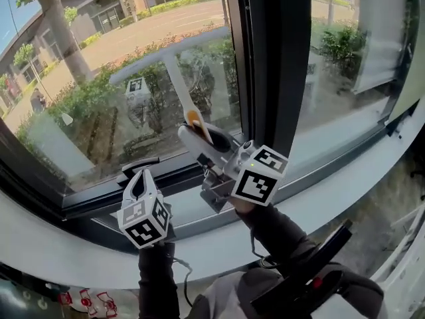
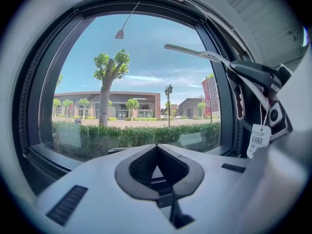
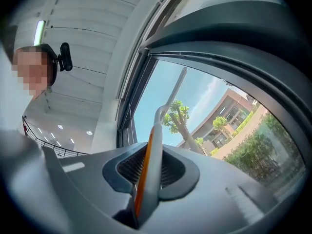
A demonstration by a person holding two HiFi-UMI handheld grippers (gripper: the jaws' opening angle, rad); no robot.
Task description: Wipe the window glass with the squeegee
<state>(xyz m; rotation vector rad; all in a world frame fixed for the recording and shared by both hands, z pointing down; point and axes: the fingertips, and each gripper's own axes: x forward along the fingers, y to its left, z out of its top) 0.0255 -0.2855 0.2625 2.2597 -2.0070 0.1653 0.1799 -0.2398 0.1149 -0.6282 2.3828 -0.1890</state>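
Note:
The squeegee has a long grey blade lying against the window glass and a grey handle with an orange strip. My right gripper is shut on that handle, below the pane. In the right gripper view the handle runs up between the jaws of the right gripper to the blade. My left gripper hovers low by the bottom frame, left of the right one. In its own view the left gripper is shut and holds nothing; the squeegee crosses the upper right.
A dark vertical mullion separates this pane from the right one. A white sill runs under the dark bottom frame. A black bar-shaped object sticks up at lower right. A paper tag hangs from the right gripper.

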